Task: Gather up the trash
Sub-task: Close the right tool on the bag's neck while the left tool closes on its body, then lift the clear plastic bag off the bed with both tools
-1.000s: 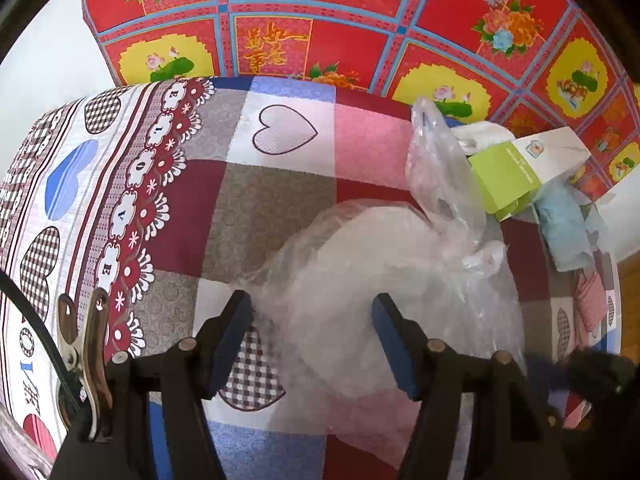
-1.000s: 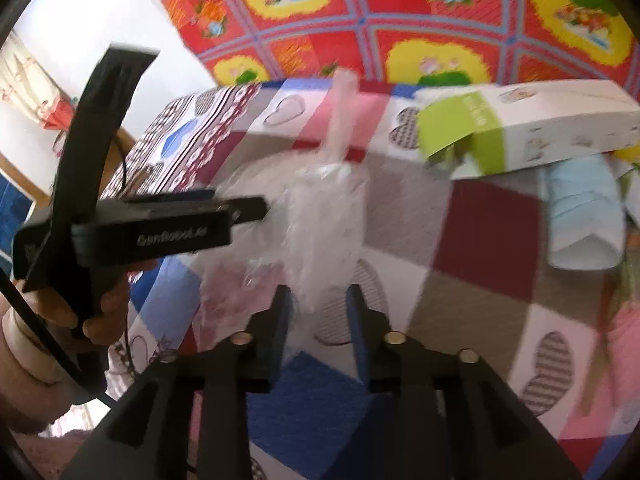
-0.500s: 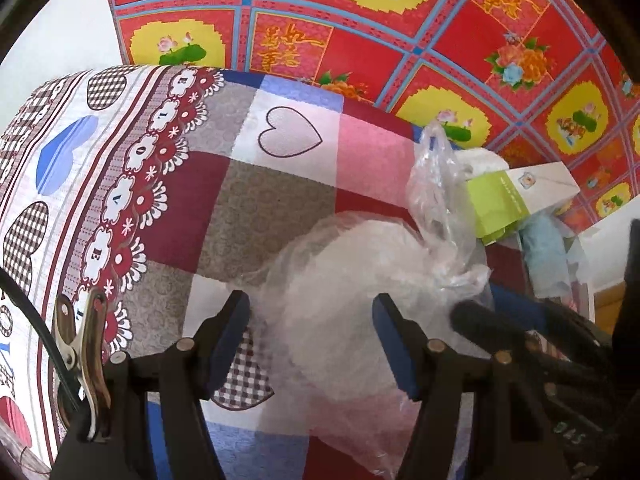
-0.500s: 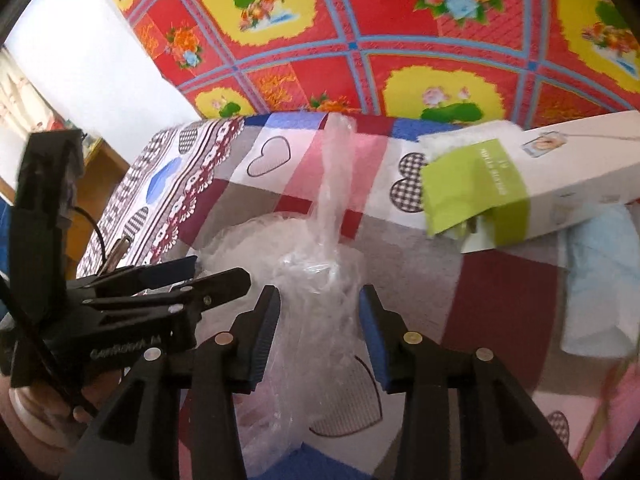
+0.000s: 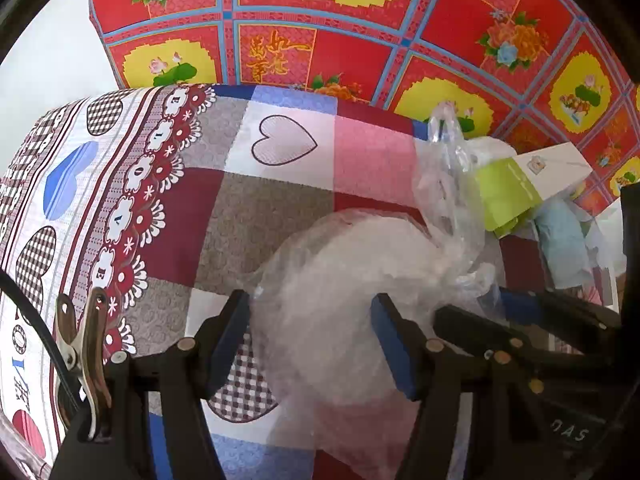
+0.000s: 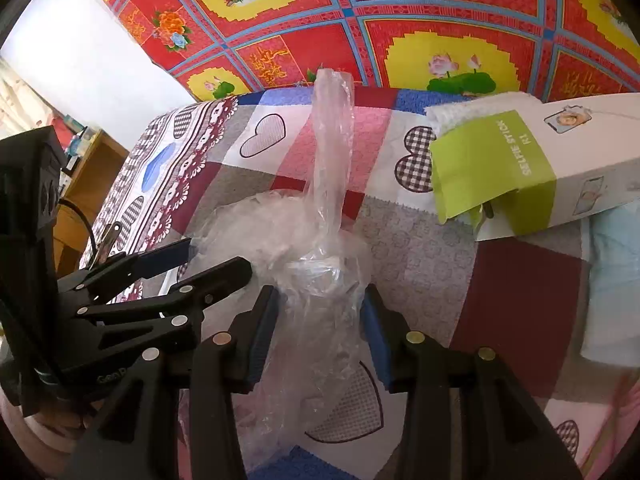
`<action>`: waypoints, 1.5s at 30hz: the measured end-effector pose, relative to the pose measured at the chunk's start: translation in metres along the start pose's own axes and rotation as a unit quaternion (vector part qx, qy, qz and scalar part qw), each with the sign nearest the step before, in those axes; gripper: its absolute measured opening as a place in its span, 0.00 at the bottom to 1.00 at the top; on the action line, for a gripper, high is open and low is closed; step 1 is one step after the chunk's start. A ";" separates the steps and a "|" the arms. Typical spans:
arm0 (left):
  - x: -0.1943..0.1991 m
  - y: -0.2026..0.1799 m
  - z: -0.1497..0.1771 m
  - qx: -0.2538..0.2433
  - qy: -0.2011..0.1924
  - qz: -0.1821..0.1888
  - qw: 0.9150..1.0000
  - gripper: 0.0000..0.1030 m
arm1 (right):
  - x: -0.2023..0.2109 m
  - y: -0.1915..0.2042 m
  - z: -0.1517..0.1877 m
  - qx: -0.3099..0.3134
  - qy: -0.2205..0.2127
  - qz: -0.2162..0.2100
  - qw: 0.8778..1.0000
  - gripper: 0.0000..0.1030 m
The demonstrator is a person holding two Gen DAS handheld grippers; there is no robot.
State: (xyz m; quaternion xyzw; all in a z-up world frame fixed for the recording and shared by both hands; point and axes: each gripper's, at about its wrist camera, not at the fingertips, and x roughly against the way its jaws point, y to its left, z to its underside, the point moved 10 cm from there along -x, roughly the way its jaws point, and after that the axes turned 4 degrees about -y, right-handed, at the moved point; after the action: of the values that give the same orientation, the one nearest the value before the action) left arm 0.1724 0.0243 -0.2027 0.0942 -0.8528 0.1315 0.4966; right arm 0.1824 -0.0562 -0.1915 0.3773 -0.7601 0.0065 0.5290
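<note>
We see one clear plastic bag, one box | left gripper fingers spread around the bag | right gripper fingers just opening, bag between.

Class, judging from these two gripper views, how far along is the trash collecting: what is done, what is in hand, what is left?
Done: nothing looks collected yet. In hand: the clear bag lies on the cloth between the jaws of both the left gripper and the right gripper; the right jaws have just been opening, and neither gripper visibly clamps it. Left: the box and blue item beside it.
</note>
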 end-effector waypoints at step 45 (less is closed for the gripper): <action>0.061 -0.111 0.037 -0.171 0.007 0.157 0.973 0.15 | 0.109 -0.038 0.102 -0.223 -0.132 0.046 0.965 0.11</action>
State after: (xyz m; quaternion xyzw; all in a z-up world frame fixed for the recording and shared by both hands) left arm 0.1449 -0.0947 -0.1528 -0.1283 -0.8635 0.0610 0.4840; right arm 0.1059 -0.1868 -0.1634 0.2120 -0.8220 -0.1884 0.4938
